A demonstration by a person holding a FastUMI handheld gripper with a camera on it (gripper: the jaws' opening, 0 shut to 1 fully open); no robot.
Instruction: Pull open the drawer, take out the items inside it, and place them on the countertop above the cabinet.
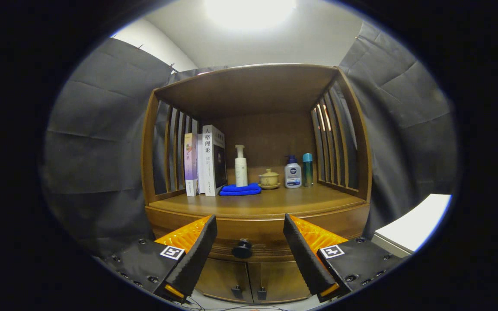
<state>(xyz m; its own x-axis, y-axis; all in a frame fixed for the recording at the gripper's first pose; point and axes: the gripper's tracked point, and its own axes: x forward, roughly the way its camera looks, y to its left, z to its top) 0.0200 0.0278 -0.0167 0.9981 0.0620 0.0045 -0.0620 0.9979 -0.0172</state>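
A wooden cabinet stands ahead of me with its drawer (257, 242) closed under the countertop (275, 201). The drawer's round black knob (242, 249) sits straight ahead, in line with the gap between my two fingers and a short way beyond them. My gripper (249, 224) is open, with nothing between its black-padded fingers (197, 255). What lies inside the drawer is hidden.
On the countertop stand upright books (205, 162) at the left, a white pump bottle (241, 166) behind a folded blue cloth (240, 189), a yellow lidded cup (269, 178), a white and blue bottle (292, 172) and a teal flask (308, 169). Two small doors (249, 280) lie below the drawer.
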